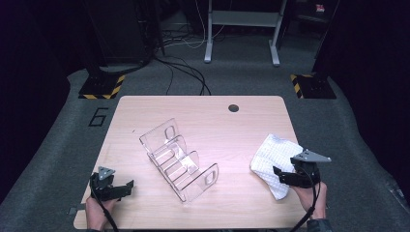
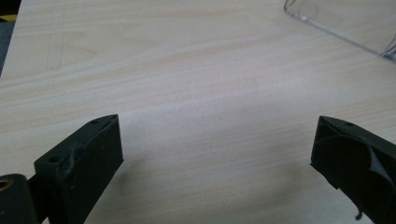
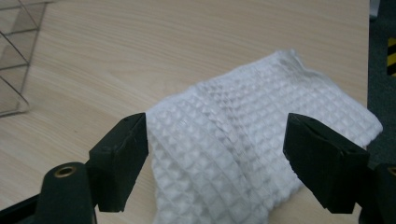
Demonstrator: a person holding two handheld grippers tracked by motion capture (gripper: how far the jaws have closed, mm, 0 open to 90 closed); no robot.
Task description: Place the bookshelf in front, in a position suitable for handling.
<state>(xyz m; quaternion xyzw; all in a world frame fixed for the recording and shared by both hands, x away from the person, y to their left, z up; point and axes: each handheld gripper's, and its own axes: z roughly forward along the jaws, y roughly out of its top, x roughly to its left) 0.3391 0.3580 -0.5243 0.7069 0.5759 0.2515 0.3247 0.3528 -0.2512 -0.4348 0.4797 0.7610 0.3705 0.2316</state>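
A white waffle-weave cloth (image 1: 273, 157) lies crumpled on the right side of the wooden table (image 1: 203, 111), close to its right edge. My right gripper (image 1: 277, 174) hovers over the cloth's near end, held by a hand at the front right. In the right gripper view the cloth (image 3: 243, 140) spreads below and between the jaws of the right gripper (image 3: 217, 135), which stand wide apart without pressing on it. My left gripper (image 1: 128, 185) rests at the table's front left, pointing right. The left gripper (image 2: 217, 140) is open over bare wood.
A clear acrylic rack (image 1: 179, 162) with several dividers stands slantwise in the middle of the table; its corner (image 2: 336, 23) shows in the left gripper view and its edge (image 3: 14, 56) in the right one. A round cable hole (image 1: 233, 108) sits near the far edge. Beyond are cables and stands on grey carpet.
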